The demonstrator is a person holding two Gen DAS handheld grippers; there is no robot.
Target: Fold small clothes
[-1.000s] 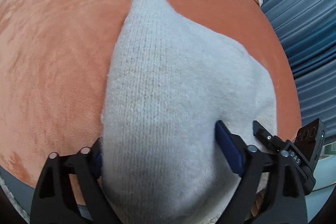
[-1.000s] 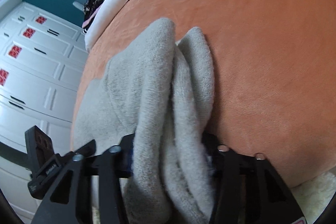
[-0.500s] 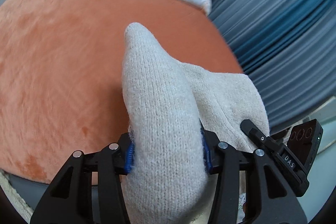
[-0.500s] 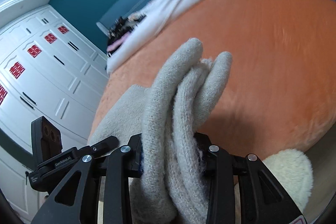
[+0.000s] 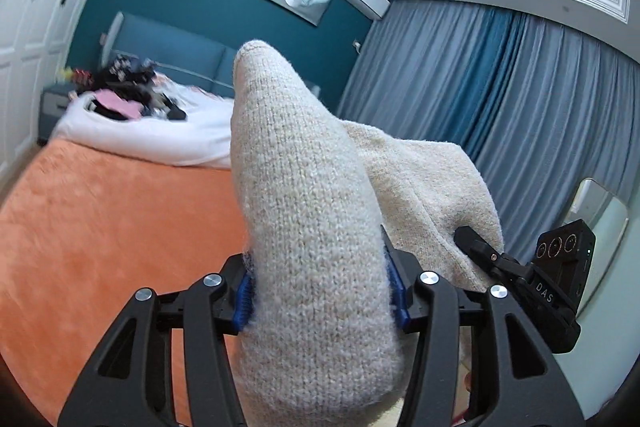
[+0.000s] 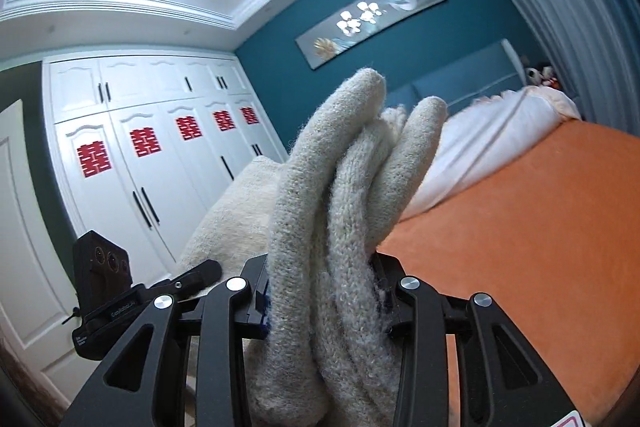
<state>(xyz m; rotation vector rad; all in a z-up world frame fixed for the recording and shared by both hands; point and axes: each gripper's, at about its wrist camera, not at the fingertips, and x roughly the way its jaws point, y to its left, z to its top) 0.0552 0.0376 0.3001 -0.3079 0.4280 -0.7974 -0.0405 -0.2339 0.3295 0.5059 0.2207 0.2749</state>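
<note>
A cream knitted garment (image 5: 308, 219) is held up in the air between both grippers. My left gripper (image 5: 320, 295) is shut on one thick fold of it, which stands up in front of the camera. My right gripper (image 6: 320, 303) is shut on a bunch of several folds of the same knit (image 6: 340, 187). The rest of the garment (image 6: 236, 211) stretches left toward the other gripper. Both grippers are raised above the orange blanket (image 5: 112, 219), which also shows in the right wrist view (image 6: 520, 235).
A white duvet (image 5: 160, 135) with a pile of dark and pink clothes (image 5: 128, 91) lies at the head of the bed. Blue-grey curtains (image 5: 500, 99) hang on the right. White wardrobes (image 6: 152, 155) with red emblems stand on the left.
Both grippers have lifted and tilted up with the garment: the views went from looking down on the blanket to looking across the room. The left gripper closed on the knit.
</note>
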